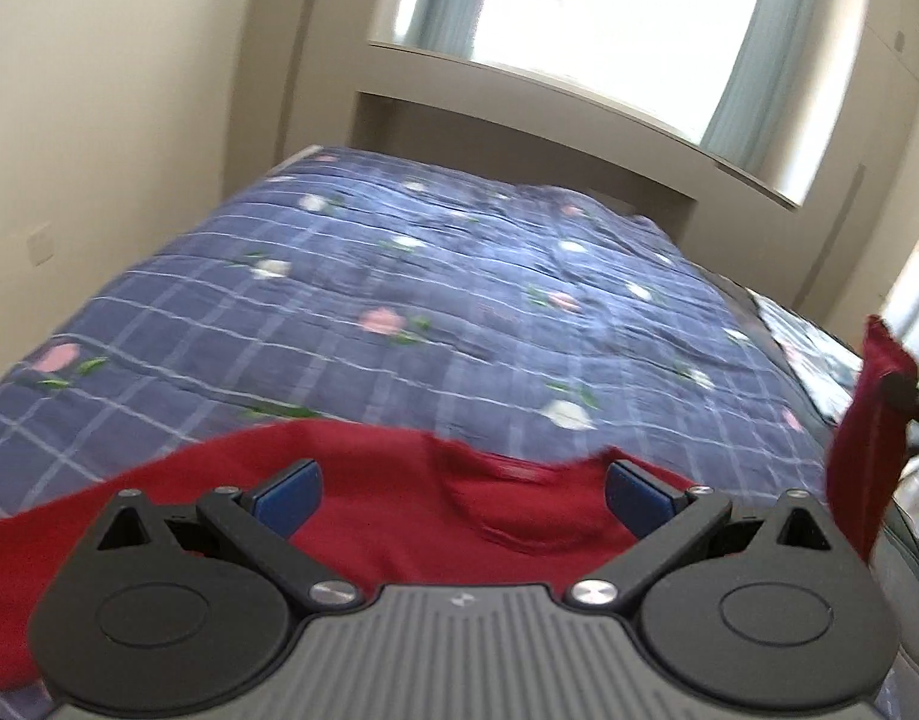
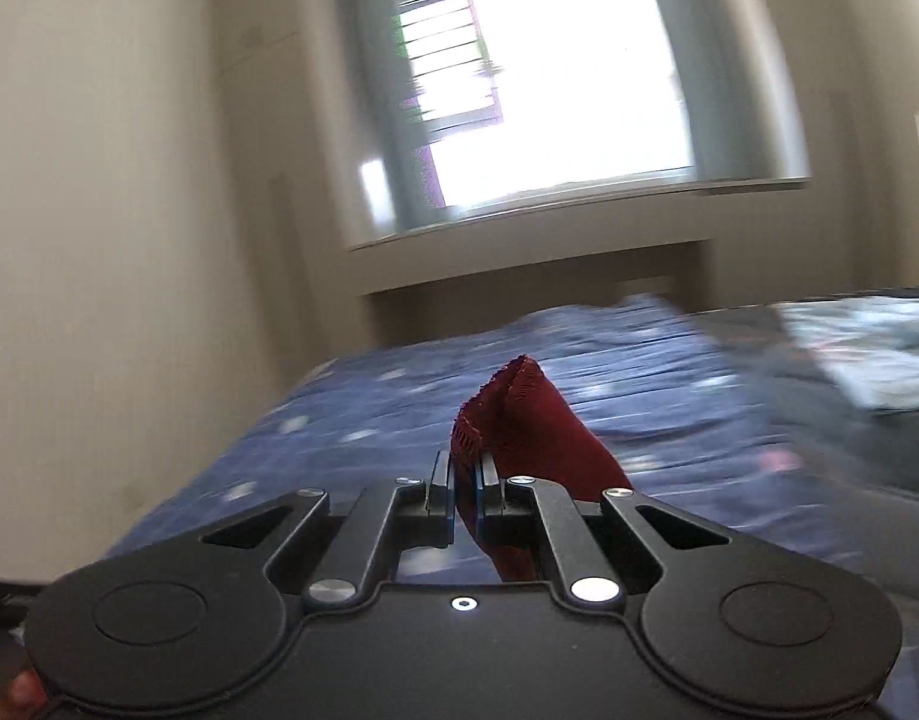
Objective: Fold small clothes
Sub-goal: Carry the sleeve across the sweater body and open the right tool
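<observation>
A dark red knit garment [image 1: 399, 504] lies on the near edge of the bed, spread under my left gripper [image 1: 462, 495]. The left gripper is open, its blue pads [image 1: 291, 495] wide apart above the cloth. One end of the garment [image 1: 867, 414] is lifted at the far right of the left wrist view, pinched by the other gripper. In the right wrist view my right gripper [image 2: 464, 495] is shut on a corner of the red garment [image 2: 519, 420], which sticks up between and past the fingers.
The bed [image 1: 429, 300] has a blue checked quilt with flowers. A headboard [image 1: 519, 144] and a bright window [image 2: 549, 90] stand behind it. Light blue bedding [image 2: 867, 354] lies at the right. A beige wall [image 1: 99, 150] runs along the left side.
</observation>
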Motion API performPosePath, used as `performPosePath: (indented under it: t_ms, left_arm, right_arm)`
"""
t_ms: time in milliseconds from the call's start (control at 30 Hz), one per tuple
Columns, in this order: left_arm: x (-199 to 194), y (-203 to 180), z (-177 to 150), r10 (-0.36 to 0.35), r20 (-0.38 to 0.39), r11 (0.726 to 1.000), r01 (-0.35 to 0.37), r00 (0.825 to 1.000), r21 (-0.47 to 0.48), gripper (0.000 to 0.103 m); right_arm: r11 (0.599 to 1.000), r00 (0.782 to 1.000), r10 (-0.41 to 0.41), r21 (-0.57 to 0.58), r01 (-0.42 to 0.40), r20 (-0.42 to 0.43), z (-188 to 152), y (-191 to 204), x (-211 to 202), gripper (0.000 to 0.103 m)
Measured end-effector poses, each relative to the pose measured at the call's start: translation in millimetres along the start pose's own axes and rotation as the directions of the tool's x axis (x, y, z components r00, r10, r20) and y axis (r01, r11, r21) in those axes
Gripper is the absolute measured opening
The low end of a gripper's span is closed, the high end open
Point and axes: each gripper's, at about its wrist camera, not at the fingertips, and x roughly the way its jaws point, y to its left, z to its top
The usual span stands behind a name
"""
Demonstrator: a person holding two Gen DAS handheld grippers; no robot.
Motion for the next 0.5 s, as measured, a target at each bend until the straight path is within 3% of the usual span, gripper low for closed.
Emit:
performPosePath:
  t_ms: [233, 367, 500]
  left_arm:
    - [5, 62, -5, 0.075, -0.001, 0.996, -0.075, 0.997, -0.045, 0.102]
    - [18, 81, -17, 0.086, -0.019, 0.995, -0.086, 0.996, -0.055, 0.102]
    - [34, 90, -27, 0.07, -0.034, 0.995, -0.072, 0.997, -0.071, 0.102]
  right_arm:
    - [0.978, 0.973, 0.143, -0.122, -0.166, -0.181, -60, 98, 62, 0.006]
    - [0.954, 0.946, 0.149, -0.21, -0.214, -0.288, -110, 149, 82, 0.006]
    - [0.929, 0.921, 0.129, -0.28, -0.242, -0.367, -150, 174, 96, 0.006]
